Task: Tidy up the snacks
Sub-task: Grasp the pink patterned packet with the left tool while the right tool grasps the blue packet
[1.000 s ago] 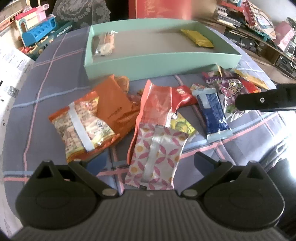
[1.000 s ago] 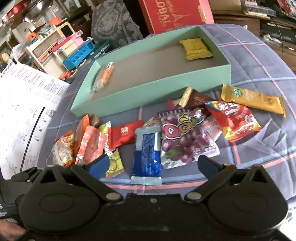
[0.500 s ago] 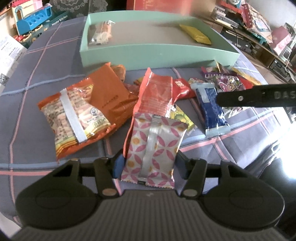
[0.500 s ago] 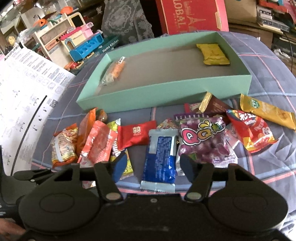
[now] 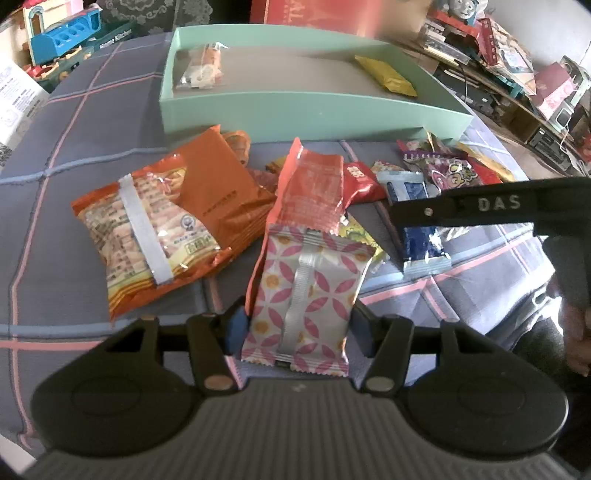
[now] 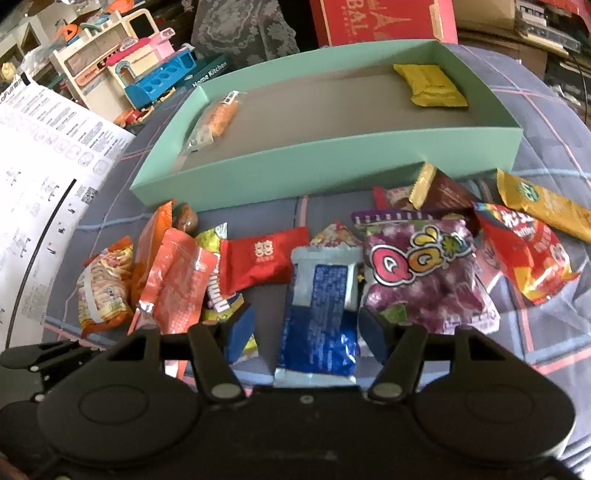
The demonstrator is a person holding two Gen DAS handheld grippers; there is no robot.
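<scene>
My left gripper point(image 5: 297, 328) is shut on a pink-and-white patterned snack packet point(image 5: 306, 295) and holds its near end. My right gripper point(image 6: 306, 328) is shut on a blue snack packet point(image 6: 319, 317) lying on the cloth; it also shows in the left wrist view point(image 5: 417, 221). A mint-green box point(image 6: 332, 173) stands behind the snack pile and holds a yellow packet point(image 6: 432, 86) at the right and a clear orange packet point(image 6: 216, 118) at the left. Loose snacks lie in front of the box: a purple gummy bag point(image 6: 421, 273), a red packet point(image 6: 262, 260), an orange biscuit bag point(image 5: 147, 236).
The table has a blue-grey cloth with pink lines point(image 5: 74, 155). A white printed sheet point(image 6: 44, 147) lies at the left. Toys point(image 6: 122, 70) and a red carton point(image 6: 376, 18) stand behind the box. Clutter on shelves point(image 5: 517, 74) fills the far right.
Both grippers went from open to closed: the left one onto the pink-and-white packet, the right one onto the blue packet. Both moved in closer to the snack pile.
</scene>
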